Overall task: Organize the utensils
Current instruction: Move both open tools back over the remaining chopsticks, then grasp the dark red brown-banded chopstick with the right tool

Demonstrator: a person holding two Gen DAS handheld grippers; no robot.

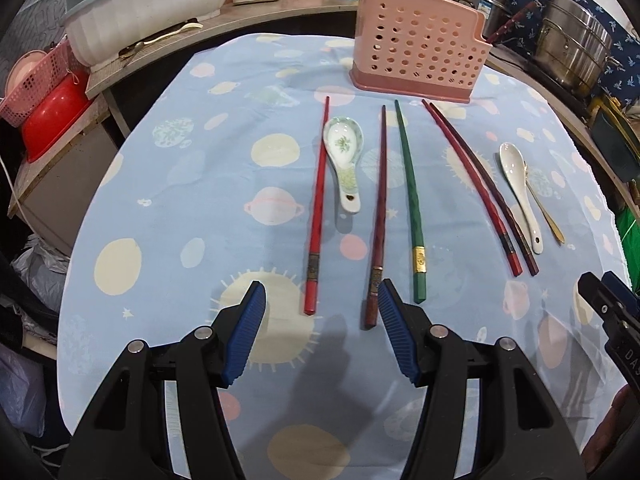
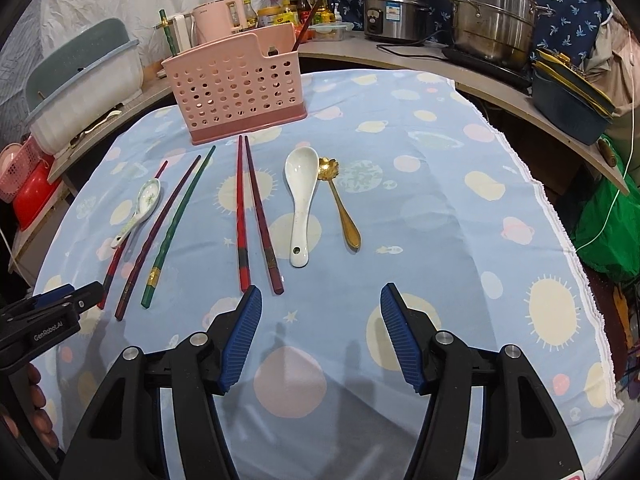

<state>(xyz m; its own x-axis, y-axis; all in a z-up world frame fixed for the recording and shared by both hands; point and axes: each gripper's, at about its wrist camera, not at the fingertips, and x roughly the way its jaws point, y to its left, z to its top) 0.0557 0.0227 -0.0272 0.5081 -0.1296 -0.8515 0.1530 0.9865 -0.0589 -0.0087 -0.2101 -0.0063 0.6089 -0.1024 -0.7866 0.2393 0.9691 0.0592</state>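
Observation:
A pink perforated utensil holder (image 1: 416, 56) (image 2: 236, 92) stands at the far side of the blue cloth; it holds a green and a dark red chopstick. Before it lie a red chopstick (image 1: 318, 208), a patterned ceramic spoon (image 1: 344, 160) (image 2: 140, 208), a dark red chopstick (image 1: 378, 216), a green chopstick (image 1: 410, 200) (image 2: 176, 228), a pair of red chopsticks (image 1: 480, 192) (image 2: 252, 216), a white spoon (image 1: 520, 192) (image 2: 302, 200) and a gold spoon (image 1: 544, 208) (image 2: 340, 200). My left gripper (image 1: 322, 304) is open above the near chopstick ends. My right gripper (image 2: 320, 304) is open, near the white spoon's handle.
A white and blue tub (image 1: 144, 12) and red bowl (image 1: 52, 120) stand at the left. Steel pots (image 2: 492, 12) and a rice cooker (image 2: 394, 12) stand on the counter at the right. The cloth's right edge (image 2: 560, 232) drops off beside a green bag (image 2: 608, 220).

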